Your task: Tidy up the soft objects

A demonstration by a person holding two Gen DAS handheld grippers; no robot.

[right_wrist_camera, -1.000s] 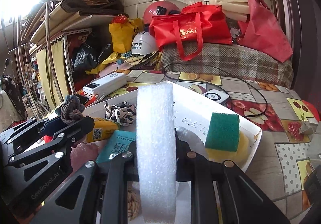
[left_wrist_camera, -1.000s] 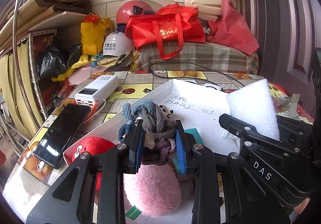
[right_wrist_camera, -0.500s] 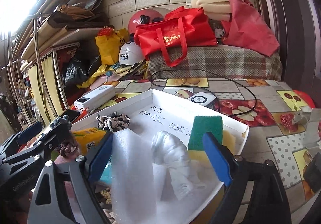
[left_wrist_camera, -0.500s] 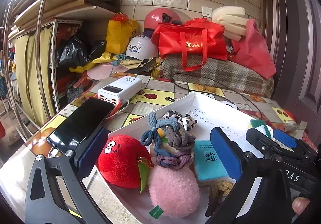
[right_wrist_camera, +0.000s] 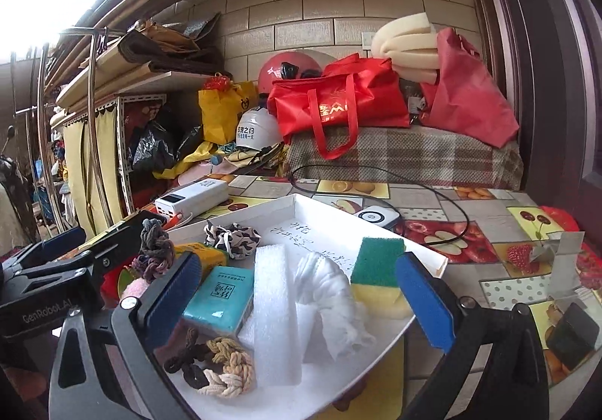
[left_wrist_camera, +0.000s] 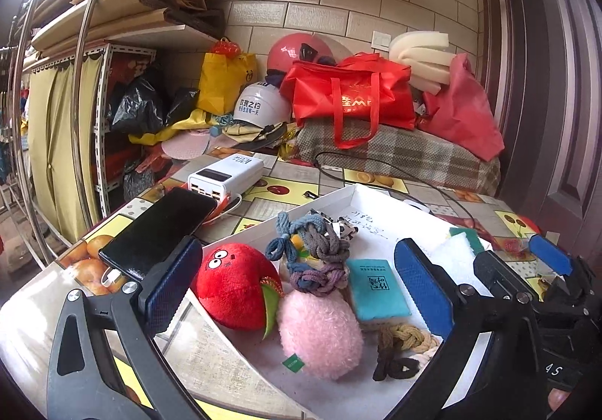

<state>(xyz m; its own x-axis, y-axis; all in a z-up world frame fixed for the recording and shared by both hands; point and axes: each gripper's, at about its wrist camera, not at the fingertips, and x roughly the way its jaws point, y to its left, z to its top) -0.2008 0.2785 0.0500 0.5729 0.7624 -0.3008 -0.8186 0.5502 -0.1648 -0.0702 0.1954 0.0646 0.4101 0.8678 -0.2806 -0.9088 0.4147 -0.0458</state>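
— Where do your jaws stand?

— Both wide apart, nothing between the pads. My left gripper (left_wrist_camera: 297, 292) hangs over the tray's (left_wrist_camera: 331, 200) near-left corner; my right gripper (right_wrist_camera: 301, 295) over its near-right edge. The right jaws have just been opening, and the foam strip (right_wrist_camera: 276, 311) lies free in the tray below them.

— And the soft things?

— All in the tray, as far as I can see. Red plush (left_wrist_camera: 235, 292), pink ball (left_wrist_camera: 320, 329) and knotted rope (left_wrist_camera: 314, 250) sit on my left side; the sponge (right_wrist_camera: 376, 277) and white cloth (right_wrist_camera: 331, 303) on my right.

— What next?

— My guess: nothing soft is left outside. If the strip needs shifting, its long axis runs straight away from my right jaws — they already straddle it, so the right hand is nearer.
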